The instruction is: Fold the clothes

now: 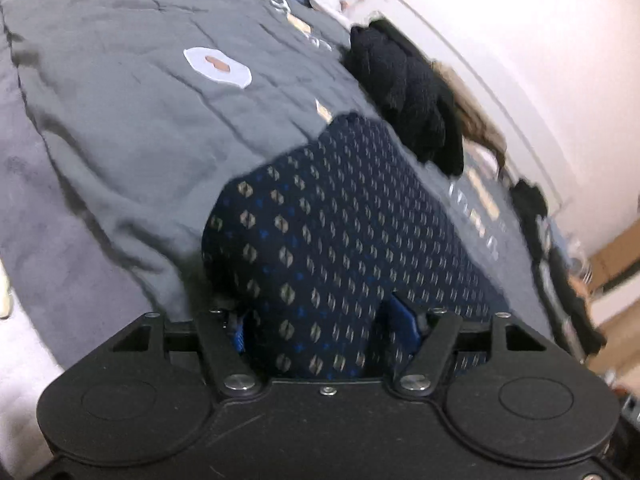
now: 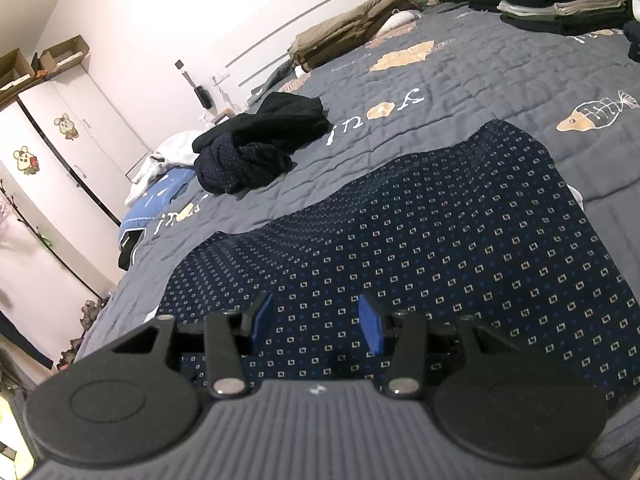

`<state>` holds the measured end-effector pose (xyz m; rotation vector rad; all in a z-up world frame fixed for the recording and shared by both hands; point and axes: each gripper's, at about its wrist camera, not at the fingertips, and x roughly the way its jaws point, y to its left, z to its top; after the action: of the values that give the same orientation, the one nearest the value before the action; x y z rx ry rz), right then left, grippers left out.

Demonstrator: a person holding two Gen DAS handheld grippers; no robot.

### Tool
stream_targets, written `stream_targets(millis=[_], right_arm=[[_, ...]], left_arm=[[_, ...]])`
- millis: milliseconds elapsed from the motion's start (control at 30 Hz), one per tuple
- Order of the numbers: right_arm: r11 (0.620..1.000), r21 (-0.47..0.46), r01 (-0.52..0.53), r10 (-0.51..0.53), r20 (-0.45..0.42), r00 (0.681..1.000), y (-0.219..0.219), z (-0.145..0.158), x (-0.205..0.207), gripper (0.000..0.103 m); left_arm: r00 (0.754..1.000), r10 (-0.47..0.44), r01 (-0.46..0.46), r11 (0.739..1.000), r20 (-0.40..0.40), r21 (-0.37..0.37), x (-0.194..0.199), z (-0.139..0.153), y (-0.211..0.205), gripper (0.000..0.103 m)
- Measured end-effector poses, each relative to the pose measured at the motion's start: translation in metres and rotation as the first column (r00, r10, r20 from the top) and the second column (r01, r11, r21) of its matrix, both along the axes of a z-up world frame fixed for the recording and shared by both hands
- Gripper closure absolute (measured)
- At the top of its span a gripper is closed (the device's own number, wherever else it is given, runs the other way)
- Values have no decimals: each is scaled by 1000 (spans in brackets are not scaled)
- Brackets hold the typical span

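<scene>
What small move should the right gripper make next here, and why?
Probably lower and close on the patterned navy garment. The right gripper is open just above it, gripping nothing, while the left gripper has that cloth bunched between its fingers.
</scene>
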<state>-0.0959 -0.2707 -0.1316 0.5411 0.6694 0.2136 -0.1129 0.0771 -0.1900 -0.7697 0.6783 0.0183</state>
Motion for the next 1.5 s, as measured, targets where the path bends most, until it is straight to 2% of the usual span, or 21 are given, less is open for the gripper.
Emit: stream_targets(millis=[100,167,233,400,467,500,667,800,833,900,933,967,1067,1100,1133,1167,1233,1267,1333,1400,1500], right_arm=[[1000,4,-4,4,1,1000,0,0,1,57],[1000,6,-7,7,4,1000,1,0,1,57],[1000,6,-11,11,6,1000,2,0,1,57],[1000,-1,-20,20,14,1000,6,1,1,57],[1000,-2,-17,18,13,1000,5,1,1,57],[1000,0,-16,16,10,1000,5,2,0,57],[1000,3,-15,15,20,1000,4,5,-5,57],[1000,5,-15,15,22,1000,4,6,-6,57],[1000,4,-15,15,22,1000,4,6,-6,57],[1000,2,-15,15,21,1000,4,6,-6,57],[1000,2,-15,15,20,1000,4,6,-6,57],[1000,1,-15,15,20,1000,4,6,-6,57],[1000,-1,-15,15,18,1000,4,6,-6,57],[1000,-1,-14,14,17,1000,4,6,-6,57],[1000,1,-10,10,15,1000,3,6,-7,57],[1000,3,-9,9,14,1000,2,5,-7,57],[1000,1,-9,9,13,1000,1,5,-8,57],[1000,-1,-10,10,12,1000,1,5,-8,57],[1000,-2,-9,9,11,1000,1,5,-9,57],[1000,3,-4,4,12,1000,-2,6,-10,57],[1000,12,5,-5,18,1000,-7,7,-12,57]], left_arm=[[998,-25,25,1000,53,9,9,5,-4,38],[996,-53,52,998,73,21,10,6,-9,43],[997,-60,57,998,58,38,11,2,-11,42],[997,-73,73,997,13,-14,20,-7,-7,25],[996,-84,84,995,14,-45,24,-8,-4,11],[996,-89,90,994,15,-60,26,-8,-3,8],[999,-19,24,987,36,-160,22,-17,10,8],[999,-17,22,991,38,-134,23,-13,9,8],[999,-17,22,991,39,-132,23,-12,10,13],[1000,-24,25,996,20,-83,23,-9,10,42],[1000,-27,27,998,9,-58,24,-7,10,70],[999,-32,33,999,16,-38,24,-5,9,80],[999,-43,44,999,26,-5,26,-2,6,80],[999,-39,39,999,17,-17,26,-5,7,80],[999,-33,34,999,6,-31,26,-7,8,71],[999,-28,26,997,-18,-71,28,-13,10,67],[1000,-22,20,996,-20,-90,28,-16,11,67],[1000,-28,27,997,-13,-74,29,-14,10,70],[998,-48,49,999,28,-24,28,-6,6,83],[994,-79,73,995,81,69,24,7,-4,85],[976,-144,108,972,162,211,18,28,-23,87]])
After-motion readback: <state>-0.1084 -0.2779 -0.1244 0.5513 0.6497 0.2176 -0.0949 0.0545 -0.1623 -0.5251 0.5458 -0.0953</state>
